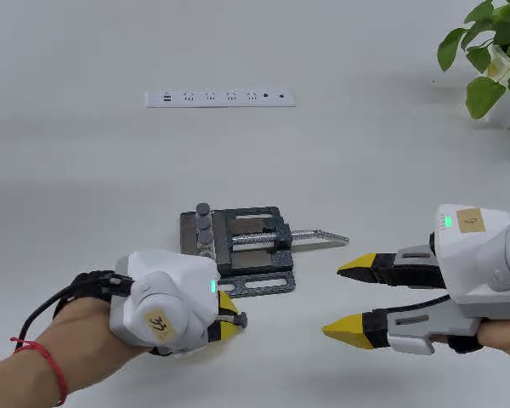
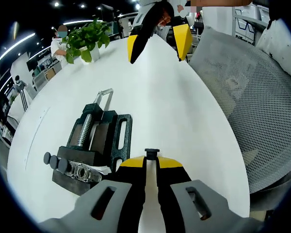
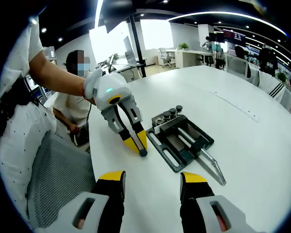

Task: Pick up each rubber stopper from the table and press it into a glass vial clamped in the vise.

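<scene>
Three stoppers (image 1: 204, 223) are sitting in vials (image 2: 82, 172) at the left end of the vise (image 1: 255, 259). Your left gripper (image 1: 232, 320) is pinching a rubber stopper (image 2: 152, 152); the vials are lying just far-left of it. Your right gripper (image 1: 350, 297) is hanging open, right of the vise.

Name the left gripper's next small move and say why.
Probably carry the left gripper toward the vise and line its rubber stopper up over the clear glass beside the capped vials. Its jaws are shut on the stopper, apart from the vise, and that glass looks uncapped.
</scene>
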Demonstrator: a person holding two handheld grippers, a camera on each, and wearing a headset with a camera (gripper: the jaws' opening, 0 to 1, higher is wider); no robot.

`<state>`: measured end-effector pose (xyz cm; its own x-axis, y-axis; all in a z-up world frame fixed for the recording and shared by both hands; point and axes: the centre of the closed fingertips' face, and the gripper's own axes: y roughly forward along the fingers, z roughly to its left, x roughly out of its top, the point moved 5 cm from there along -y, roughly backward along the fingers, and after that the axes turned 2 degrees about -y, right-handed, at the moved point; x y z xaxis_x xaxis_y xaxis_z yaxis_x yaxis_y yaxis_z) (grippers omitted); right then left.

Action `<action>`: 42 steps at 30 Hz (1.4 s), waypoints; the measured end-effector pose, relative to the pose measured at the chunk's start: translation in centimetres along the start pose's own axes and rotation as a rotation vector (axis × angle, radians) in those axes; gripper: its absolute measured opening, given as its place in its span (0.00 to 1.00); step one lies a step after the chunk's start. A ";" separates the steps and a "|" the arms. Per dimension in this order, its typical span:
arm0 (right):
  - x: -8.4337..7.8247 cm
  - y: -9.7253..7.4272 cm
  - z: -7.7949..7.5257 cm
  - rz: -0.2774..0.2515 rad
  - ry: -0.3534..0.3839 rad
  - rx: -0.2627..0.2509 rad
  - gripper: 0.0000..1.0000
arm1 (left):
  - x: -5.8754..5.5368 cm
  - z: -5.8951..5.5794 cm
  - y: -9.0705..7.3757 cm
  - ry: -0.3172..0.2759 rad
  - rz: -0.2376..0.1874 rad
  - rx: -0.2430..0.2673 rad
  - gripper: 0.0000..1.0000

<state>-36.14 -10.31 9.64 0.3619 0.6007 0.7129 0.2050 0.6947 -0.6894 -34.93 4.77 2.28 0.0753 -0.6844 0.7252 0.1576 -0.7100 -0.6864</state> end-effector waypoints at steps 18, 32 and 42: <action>6.7 0.6 2.5 -0.010 -0.175 0.168 0.34 | 5.6 -1.2 -7.4 -0.220 -0.285 0.114 0.04; 10.0 1.4 4.5 0.040 -0.311 0.338 0.17 | 7.4 -2.1 -9.8 -0.190 -0.350 0.129 0.04; 10.3 1.6 5.0 0.074 -0.352 0.373 0.11 | 7.7 -2.3 -10.5 -0.190 -0.374 0.137 0.04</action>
<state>-36.61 -1.02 16.54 0.0216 0.7057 0.7082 -0.1706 0.7006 -0.6929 -38.27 6.57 15.01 0.1664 -0.3330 0.9281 0.3365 -0.8655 -0.3709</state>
